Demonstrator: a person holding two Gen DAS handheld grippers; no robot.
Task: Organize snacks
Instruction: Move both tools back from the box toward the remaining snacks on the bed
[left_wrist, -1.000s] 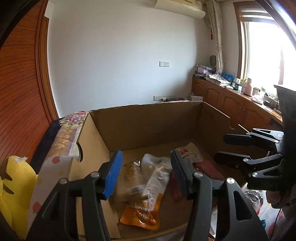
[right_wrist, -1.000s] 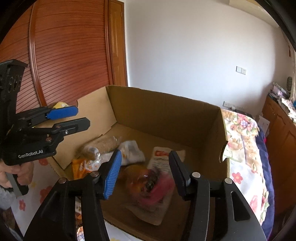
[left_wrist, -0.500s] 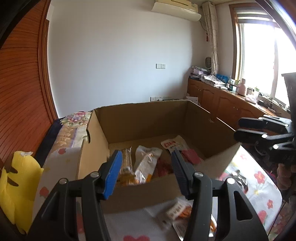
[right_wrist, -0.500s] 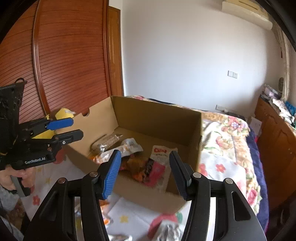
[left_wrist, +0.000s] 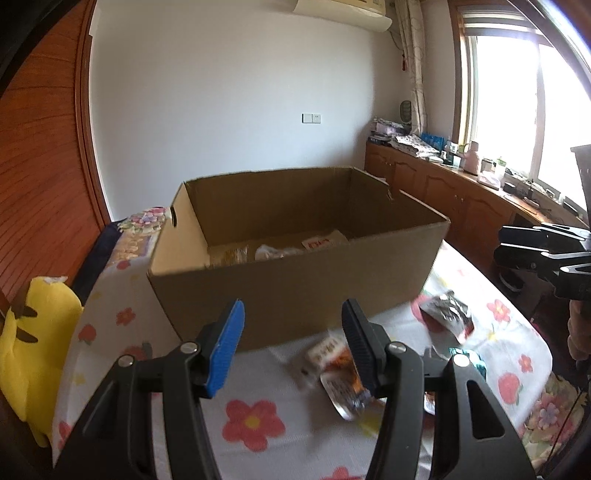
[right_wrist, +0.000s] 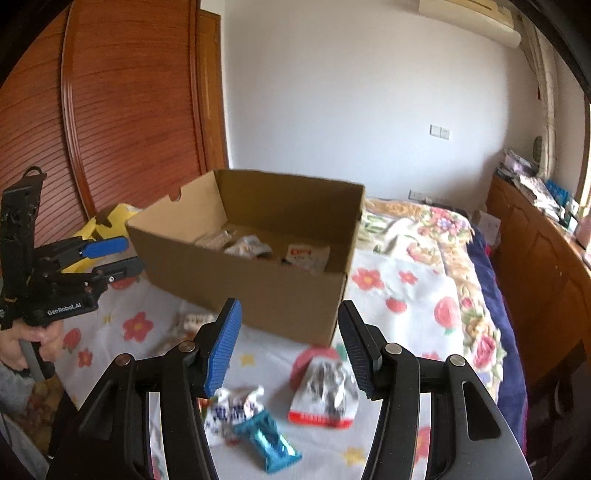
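An open cardboard box (left_wrist: 295, 280) stands on the flowered bedspread, with several snack packets (left_wrist: 269, 253) lying on its floor. My left gripper (left_wrist: 293, 332) hovers open in front of the box's near wall, nothing between its fingers. Just beyond it on the bedspread lie an orange and white packet (left_wrist: 330, 354) and a dark silver packet (left_wrist: 447, 314). My right gripper (right_wrist: 290, 332) is also open and holds nothing. It hangs over a white and red packet (right_wrist: 325, 391), a teal packet (right_wrist: 266, 439) and a white and blue one (right_wrist: 232, 410). Each gripper shows in the other's view: the right (left_wrist: 499, 245), the left (right_wrist: 131, 254).
A yellow plush toy (left_wrist: 33, 350) sits at the left edge of the bed by the wooden wardrobe (right_wrist: 122, 110). Wooden cabinets (left_wrist: 461, 199) run along the right wall under the window. A hand (right_wrist: 22, 343) holds the left gripper's handle.
Both grippers have drawn back from over the inside of the box to in front of it. The loose packets on the bedspread have come into view. The jaws have kept their width.
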